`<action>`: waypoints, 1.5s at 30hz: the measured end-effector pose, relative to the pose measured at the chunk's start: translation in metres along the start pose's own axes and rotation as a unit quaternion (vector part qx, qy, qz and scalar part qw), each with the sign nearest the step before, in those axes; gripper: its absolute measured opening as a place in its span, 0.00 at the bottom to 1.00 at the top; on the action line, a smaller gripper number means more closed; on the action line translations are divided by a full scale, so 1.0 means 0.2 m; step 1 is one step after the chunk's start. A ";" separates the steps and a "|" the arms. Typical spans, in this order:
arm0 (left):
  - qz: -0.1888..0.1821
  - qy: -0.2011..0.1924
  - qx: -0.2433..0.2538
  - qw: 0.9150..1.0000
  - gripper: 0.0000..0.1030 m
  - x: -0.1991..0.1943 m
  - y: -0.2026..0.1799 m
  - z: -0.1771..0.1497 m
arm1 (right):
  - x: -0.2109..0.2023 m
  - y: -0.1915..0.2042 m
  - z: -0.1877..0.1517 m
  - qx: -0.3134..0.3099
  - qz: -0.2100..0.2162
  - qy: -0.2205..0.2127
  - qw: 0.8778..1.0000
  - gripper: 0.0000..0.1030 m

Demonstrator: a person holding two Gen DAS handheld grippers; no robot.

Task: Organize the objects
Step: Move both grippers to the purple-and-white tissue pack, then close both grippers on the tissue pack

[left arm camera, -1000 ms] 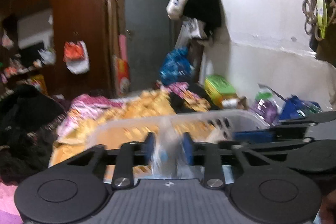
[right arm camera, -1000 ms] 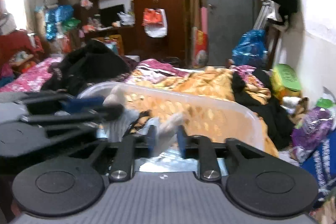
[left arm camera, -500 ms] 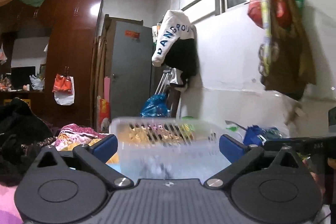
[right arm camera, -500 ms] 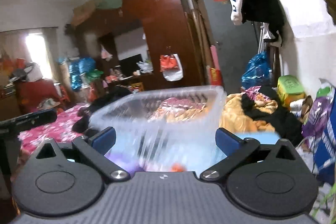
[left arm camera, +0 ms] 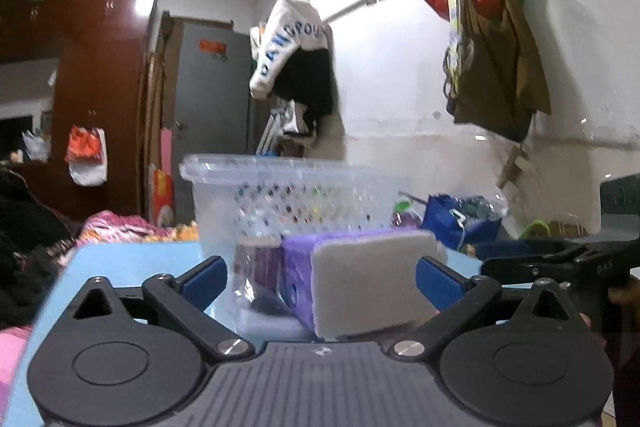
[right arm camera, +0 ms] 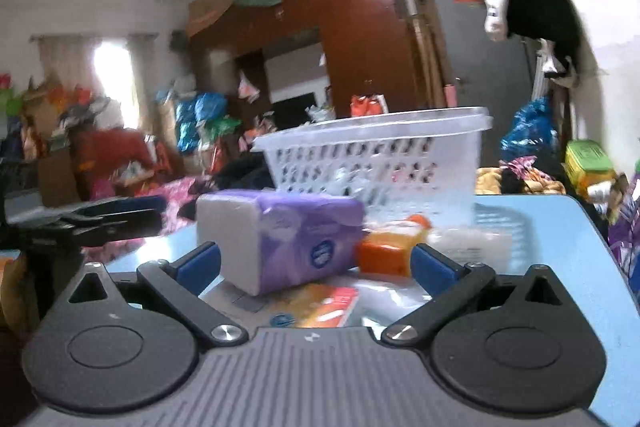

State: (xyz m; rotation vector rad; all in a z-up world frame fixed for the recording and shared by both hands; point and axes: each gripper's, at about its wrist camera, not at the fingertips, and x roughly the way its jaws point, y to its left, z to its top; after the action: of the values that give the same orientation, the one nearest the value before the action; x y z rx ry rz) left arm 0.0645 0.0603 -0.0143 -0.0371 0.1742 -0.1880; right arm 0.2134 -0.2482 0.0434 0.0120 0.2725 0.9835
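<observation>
Both tongs wide open, nothing clamped; both sets of jaws have just been opening.

Left gripper [left arm camera: 320, 277]: blue pads spread to either side, not touching anything. Between them, close in, a purple tissue pack [left arm camera: 360, 279] with its white end facing the camera, lying on the light blue table [left arm camera: 132, 255]. Just left of the pack there's a dark small item, too blurred to identify. The right gripper's black arm shows at the right edge of this view, level with the pack.

Right gripper [right arm camera: 314, 261]: pads equally spread, clear of everything. Same tissue pack [right arm camera: 280, 235] sits between and just ahead of the pads, angled, white end to the left. Touching or just beside its right end is an orange carton [right arm camera: 386, 251]. A flat orange-and-white packet [right arm camera: 320, 305] lies on the table under/near the pack's front edge. Clear plastic wrap to the right, blurred.

Behind those, a clear slotted plastic basket [right arm camera: 376, 155] stands upright on the table, further back than the pack. Contents not readable through the wall.

Far: brown wardrobe [right arm camera: 360, 39], grey door [left arm camera: 212, 99], white-and-black garment [left arm camera: 296, 59] hanging on the wall, cluttered bed with clothes.
</observation>
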 end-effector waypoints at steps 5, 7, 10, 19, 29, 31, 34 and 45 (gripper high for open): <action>-0.012 0.006 0.003 1.000 0.91 0.00 0.01 -0.06 | 0.02 0.06 -0.06 -0.010 0.016 -0.004 1.000 0.99; -0.015 0.004 0.002 1.000 0.87 -0.01 0.02 -0.07 | 0.01 0.08 -0.08 -0.015 0.019 -0.006 1.000 0.96; -0.026 0.005 -0.008 1.000 0.77 0.00 0.05 -0.08 | 0.02 0.09 -0.08 -0.014 0.029 -0.010 0.999 0.88; -0.068 0.024 -0.049 0.996 0.70 0.12 0.16 -0.11 | 0.12 0.05 -0.08 0.010 0.072 0.019 0.997 0.69; -0.095 0.032 -0.053 0.993 0.45 0.15 0.14 -0.12 | 0.10 0.01 -0.10 0.023 0.085 0.026 0.996 0.46; -0.094 0.027 -0.050 0.994 0.42 0.13 0.14 -0.12 | 0.09 0.02 -0.10 0.017 0.081 0.020 0.996 0.43; -0.090 0.020 -0.038 0.995 0.41 0.10 0.11 -0.12 | 0.06 0.04 -0.10 0.003 0.076 0.009 0.997 0.41; -0.079 -0.015 -0.007 0.997 0.39 -0.01 0.01 -0.07 | -0.02 0.09 -0.05 -0.029 0.069 -0.022 0.997 0.39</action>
State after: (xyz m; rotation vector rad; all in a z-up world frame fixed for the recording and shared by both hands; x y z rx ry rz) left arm 0.0610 0.0613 -0.0281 -0.0679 0.1422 -0.3447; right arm 0.1948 -0.2431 0.0376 -0.0002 0.2053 1.1273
